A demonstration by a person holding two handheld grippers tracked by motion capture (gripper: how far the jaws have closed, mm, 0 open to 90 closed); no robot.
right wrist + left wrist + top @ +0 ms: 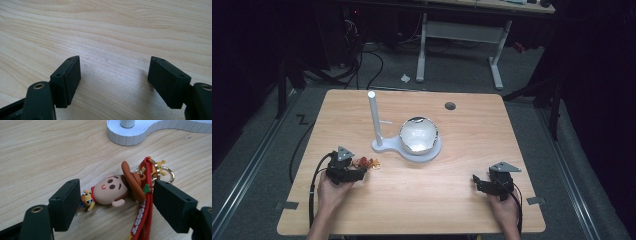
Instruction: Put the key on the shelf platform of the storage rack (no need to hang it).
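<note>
A cowboy-figure keychain [112, 190] with a brown hat, a red strap [141, 215] and a gold ring lies flat on the wooden table; in the high view the keychain [368, 163] is at the front left. My left gripper [116, 202] is open, its jaws standing either side of the figure, apart from it. My left gripper [360, 171] sits just left of the keychain. My right gripper [476, 181] rests at the front right; my right gripper [113, 78] is open over bare wood, with nothing between the jaws.
A white stand [388, 146] with an upright post [374, 117] and a thin side peg sits mid-table, a shiny bowl [418, 135] on its round end. A cable hole [450, 106] lies at the back. The stand's base [140, 135] is just beyond the keychain.
</note>
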